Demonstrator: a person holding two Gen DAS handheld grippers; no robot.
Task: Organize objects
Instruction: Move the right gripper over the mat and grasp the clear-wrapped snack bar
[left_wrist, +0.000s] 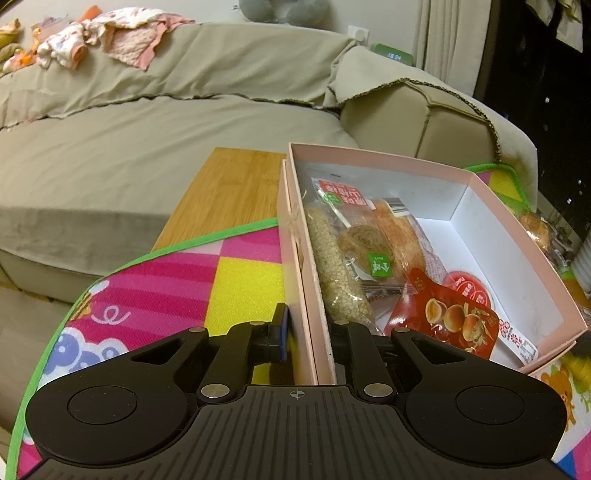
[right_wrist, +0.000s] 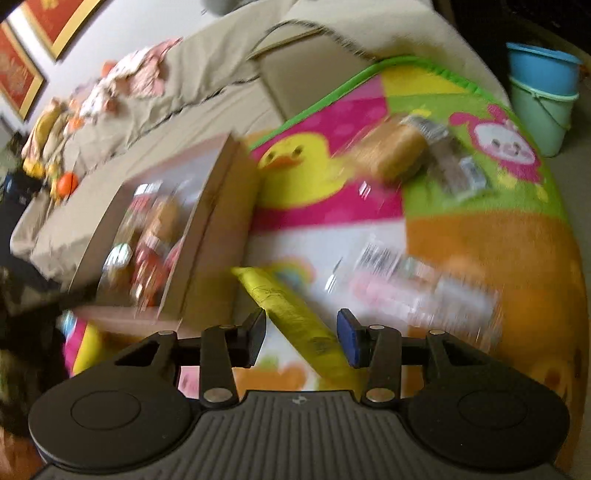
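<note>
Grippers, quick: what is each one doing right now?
Left gripper: closed on the pink box wall.
Right gripper: jaws around the yellow packet, grip unclear.

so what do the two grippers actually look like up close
Both are the same build. The left gripper and right gripper are matte black, with a ribbed grey-black centre plate marked by a small crosshair, a round disc housing on each side, and linkage arms pinned with silver rivets. The fingers are flat black blocks with blue pads. No cables, sleeves or hands show in either view.
</note>
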